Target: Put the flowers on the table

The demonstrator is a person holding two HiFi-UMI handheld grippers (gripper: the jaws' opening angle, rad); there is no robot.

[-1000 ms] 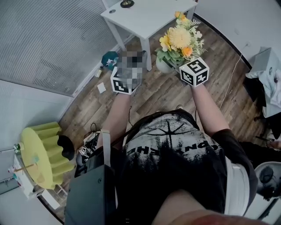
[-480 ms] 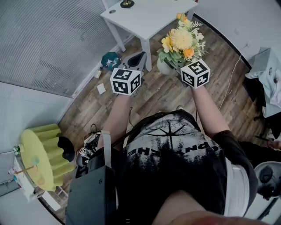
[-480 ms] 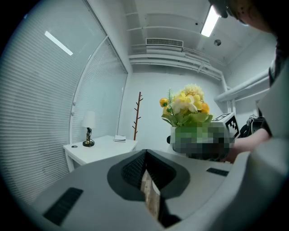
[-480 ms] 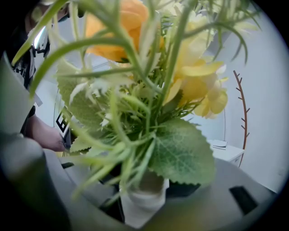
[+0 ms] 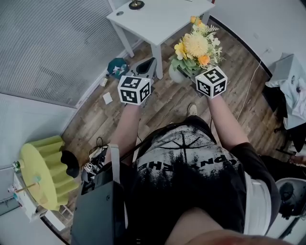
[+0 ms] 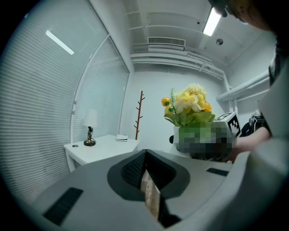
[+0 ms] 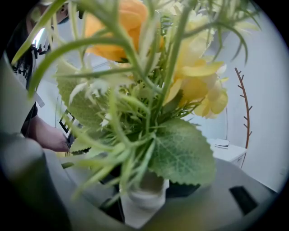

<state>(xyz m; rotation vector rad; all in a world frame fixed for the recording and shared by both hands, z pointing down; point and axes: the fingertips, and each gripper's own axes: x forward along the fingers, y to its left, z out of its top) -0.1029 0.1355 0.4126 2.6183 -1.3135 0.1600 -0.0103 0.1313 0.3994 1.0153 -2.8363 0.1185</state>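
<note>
A bunch of yellow and orange flowers [image 5: 195,45] in a white vase [image 5: 177,73] hangs in the air above the wooden floor, just right of the white table [image 5: 158,19]. My right gripper [image 5: 193,76] is shut on the vase [image 7: 143,203], whose leaves and blooms [image 7: 149,85] fill the right gripper view. My left gripper [image 5: 142,81] is held level beside it, jaws closed with nothing between them [image 6: 146,173]. In the left gripper view the flowers [image 6: 188,106] show to the right and the table [image 6: 101,146] to the left.
A small lamp [image 5: 136,4] stands on the table's far end, with a small white book [image 6: 121,137] near it. A dark bag [image 5: 146,68] and a teal thing [image 5: 117,66] lie on the floor by the table leg. A yellow-green stool [image 5: 40,170] stands at the left.
Both grippers and the flowers have shifted slightly forward, toward the table. The grip on the vase is unchanged.
</note>
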